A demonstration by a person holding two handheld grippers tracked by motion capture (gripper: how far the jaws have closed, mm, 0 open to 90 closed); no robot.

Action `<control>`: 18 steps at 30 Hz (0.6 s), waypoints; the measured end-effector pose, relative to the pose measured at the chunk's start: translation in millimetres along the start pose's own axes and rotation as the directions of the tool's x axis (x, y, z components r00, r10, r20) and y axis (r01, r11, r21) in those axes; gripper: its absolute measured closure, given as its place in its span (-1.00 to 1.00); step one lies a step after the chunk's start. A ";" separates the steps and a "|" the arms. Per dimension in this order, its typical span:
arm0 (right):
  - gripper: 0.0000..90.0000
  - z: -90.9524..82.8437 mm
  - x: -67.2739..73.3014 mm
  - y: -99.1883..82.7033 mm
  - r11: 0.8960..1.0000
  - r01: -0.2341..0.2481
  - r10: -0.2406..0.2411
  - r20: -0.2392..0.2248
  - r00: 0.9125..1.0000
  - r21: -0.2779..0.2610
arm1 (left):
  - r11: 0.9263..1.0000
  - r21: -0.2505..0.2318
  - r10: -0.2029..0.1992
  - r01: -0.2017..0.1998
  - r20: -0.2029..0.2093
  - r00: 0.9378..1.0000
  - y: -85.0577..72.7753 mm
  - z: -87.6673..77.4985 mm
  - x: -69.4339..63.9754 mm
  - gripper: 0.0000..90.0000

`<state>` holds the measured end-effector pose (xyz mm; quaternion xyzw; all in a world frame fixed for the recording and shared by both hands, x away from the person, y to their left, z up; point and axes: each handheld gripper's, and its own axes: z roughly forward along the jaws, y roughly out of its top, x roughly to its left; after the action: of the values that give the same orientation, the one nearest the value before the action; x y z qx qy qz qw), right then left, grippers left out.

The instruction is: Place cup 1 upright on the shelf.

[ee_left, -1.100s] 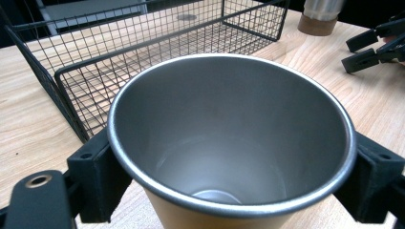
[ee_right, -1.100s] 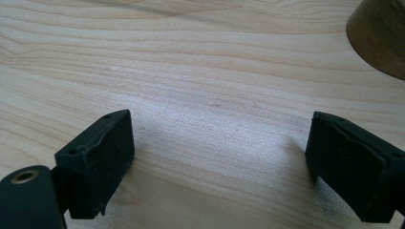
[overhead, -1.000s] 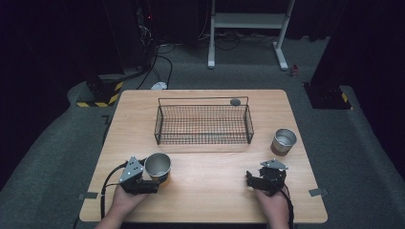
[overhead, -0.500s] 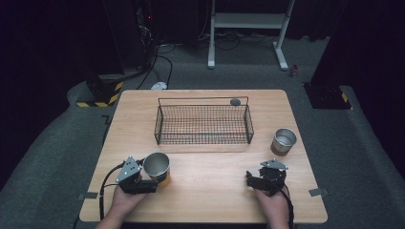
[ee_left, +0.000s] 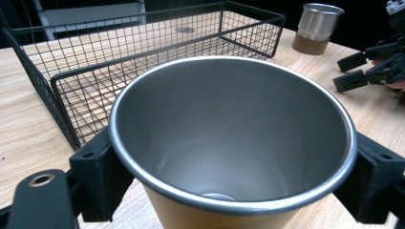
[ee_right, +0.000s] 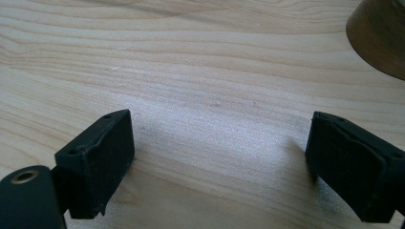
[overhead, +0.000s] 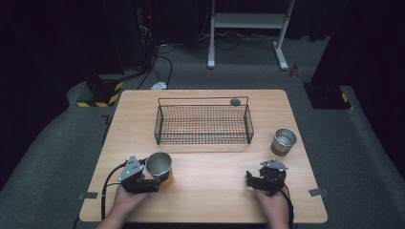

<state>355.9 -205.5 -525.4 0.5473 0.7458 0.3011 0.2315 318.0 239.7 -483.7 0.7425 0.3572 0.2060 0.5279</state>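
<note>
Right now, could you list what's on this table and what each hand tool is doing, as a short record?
surface: pale wooden table
held: steel cup with tan base, upright
left gripper: shut on the cup, jaws on either side
right gripper: open, nothing between jaws
middle: black wire basket
right side: second steel cup, standing apart

Near the wire basket (overhead: 203, 125) in the middle of the table (overhead: 210, 200), the left gripper (overhead: 152, 183) clasps a metal cup (overhead: 159, 166) at the basket's near-left, while the right gripper (overhead: 250, 180) rests at its near-right, below a second cup (overhead: 283, 141).
</note>
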 end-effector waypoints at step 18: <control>-0.79 0.0 0.0 0.0 1.000 0.000 0.000 0.000 1.000 0.000 | 1.000 0.017 0.024 -0.024 -0.020 1.000 20.4 11.2 0.4 -0.70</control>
<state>355.9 -205.5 -525.4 0.5472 0.7458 0.3012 0.2315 332.2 229.0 -468.8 0.7488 0.3553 0.2168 0.5157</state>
